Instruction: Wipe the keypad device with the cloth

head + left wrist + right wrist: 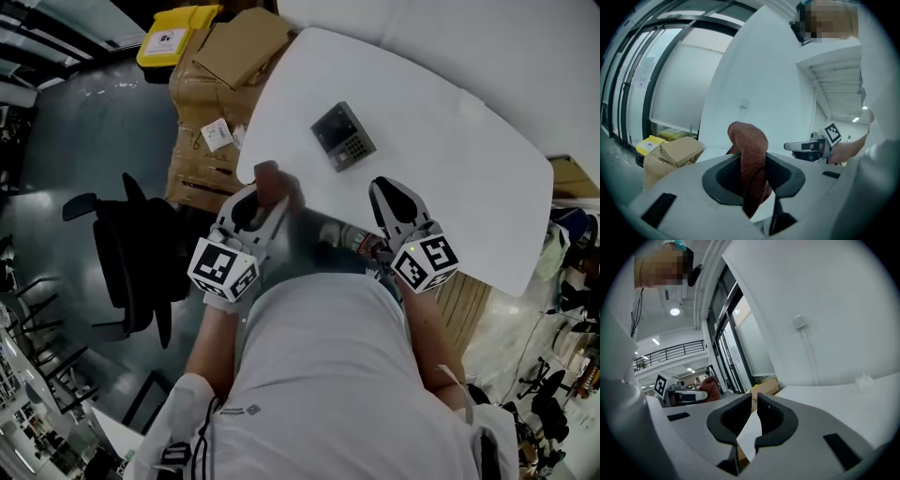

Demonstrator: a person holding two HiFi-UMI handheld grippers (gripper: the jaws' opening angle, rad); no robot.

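Cloth (747, 140) hides left gripper's (753, 164) tips, jaws clamped on it; right gripper (754, 401) shut, empty; both at table (450, 159) edge, short of keypad (343, 136).

No writing is legible: the white label (166, 38) on the yellow plastic bin (194, 17), the white sticker (217, 133) on the brown cardboard boxes (199, 92) and the keys of the dark grey keypad device (343, 136) are too small.
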